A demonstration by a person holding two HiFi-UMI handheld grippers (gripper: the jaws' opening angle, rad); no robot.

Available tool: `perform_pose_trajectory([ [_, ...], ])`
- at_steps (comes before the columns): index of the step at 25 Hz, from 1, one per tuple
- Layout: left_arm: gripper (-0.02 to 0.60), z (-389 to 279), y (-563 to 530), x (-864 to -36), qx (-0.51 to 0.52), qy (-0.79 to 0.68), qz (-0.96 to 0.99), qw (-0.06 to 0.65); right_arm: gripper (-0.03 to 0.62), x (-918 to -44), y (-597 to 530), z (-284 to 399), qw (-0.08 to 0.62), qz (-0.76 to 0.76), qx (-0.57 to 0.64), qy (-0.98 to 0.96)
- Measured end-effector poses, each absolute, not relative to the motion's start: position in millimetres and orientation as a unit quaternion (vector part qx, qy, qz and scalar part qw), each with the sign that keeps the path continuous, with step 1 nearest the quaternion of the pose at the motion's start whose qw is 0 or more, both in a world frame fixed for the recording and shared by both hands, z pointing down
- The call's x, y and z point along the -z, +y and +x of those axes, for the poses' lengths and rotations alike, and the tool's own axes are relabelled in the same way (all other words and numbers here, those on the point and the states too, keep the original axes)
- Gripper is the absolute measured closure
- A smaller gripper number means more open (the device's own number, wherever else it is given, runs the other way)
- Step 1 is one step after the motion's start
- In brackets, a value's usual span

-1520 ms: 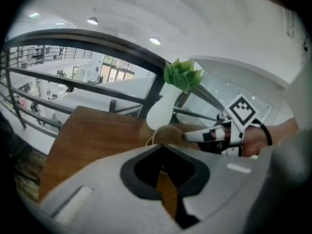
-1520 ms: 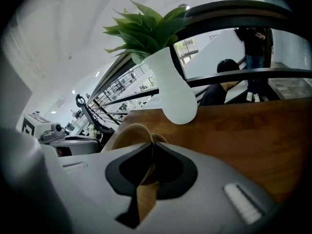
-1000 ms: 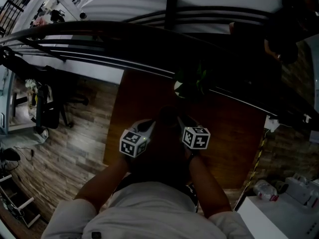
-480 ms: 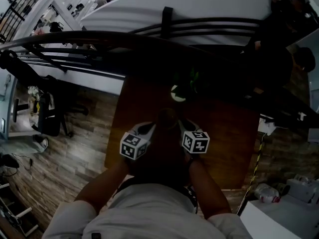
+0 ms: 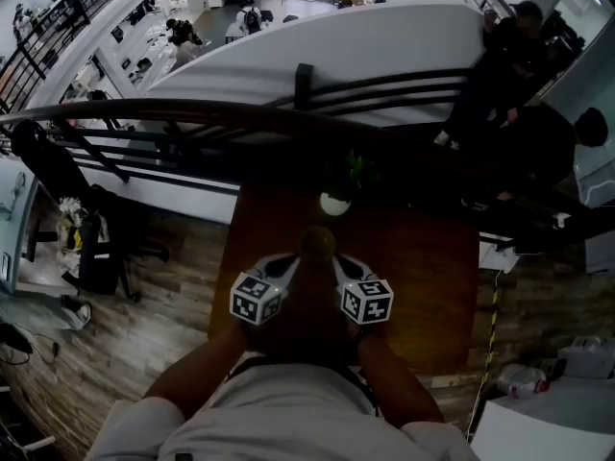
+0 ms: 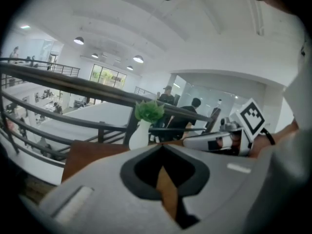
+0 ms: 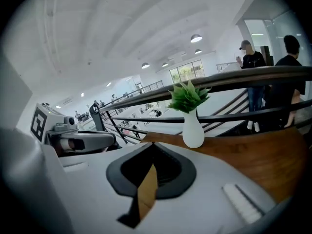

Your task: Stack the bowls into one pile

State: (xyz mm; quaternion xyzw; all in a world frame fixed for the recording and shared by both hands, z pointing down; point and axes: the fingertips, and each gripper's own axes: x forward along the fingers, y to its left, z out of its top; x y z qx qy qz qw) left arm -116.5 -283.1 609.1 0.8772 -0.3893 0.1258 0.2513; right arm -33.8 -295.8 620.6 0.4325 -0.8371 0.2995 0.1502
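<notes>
Now — setting: brown wooden worktop [image 5: 423, 277], dark railing [image 5: 192, 113] running past its far edge, plank floor [image 5: 144, 305] to either side.
Left tool [image 6: 162, 150]: clenched — dark pads met at the tip, only a thin tan sliver showing in the slit lower down; nothing seen pinched.
Right tool [image 7: 152, 147]: clenched as well, jaws just closed from wide apart; same tan sliver in the slit, nothing seen pressed between the pads.
Placement of tools: side by side over the near half of the worktop in the head view, tips angled toward each other and nearly meeting, pointing toward the railing.
Marker cubes: one on each tool, left cube [image 5: 258, 298] and right cube [image 5: 367, 301], close in front of the person's chest.
Brown shape [image 5: 317, 242]: rounded, right at the meeting tips in the head view; possibly a bowl, too dim to tell.
Vase [image 5: 334, 203]: white, upright, green plant [image 5: 357, 169] in it, near the worktop's far edge, beyond the tips and apart from them.
Bystanders [image 5: 524, 75]: in dark clothes beyond the railing, at the right.
</notes>
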Motion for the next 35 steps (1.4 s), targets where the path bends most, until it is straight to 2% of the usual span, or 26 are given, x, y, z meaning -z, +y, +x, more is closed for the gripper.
perform_pose_trajectory([
  [8,0.577,-135.9,-224.3,-554.4,-0.1,-0.371,0.898,0.214,0.586,-569.6,-229.1,-49.5,0.127,0.442,-0.273,-0.845],
  [21,0.577,-188.3,-166.6,-536.9,-0.083,-0.37,0.903,0.202,0.586,-543.3,-168.7,-103.1,0.113,0.447,-0.244,-0.853],
  [29,0.577,-173.7,-154.2,-526.7,-0.079,-0.372,0.902,0.203,0.586,-532.2,-152.8,-89.2,0.114,0.442,-0.23,-0.859],
  [35,0.577,-130.8,-143.5,-517.5,-0.072,-0.38,0.901,0.198,0.586,-525.4,-139.1,-46.0,0.105,0.436,-0.231,-0.863],
])
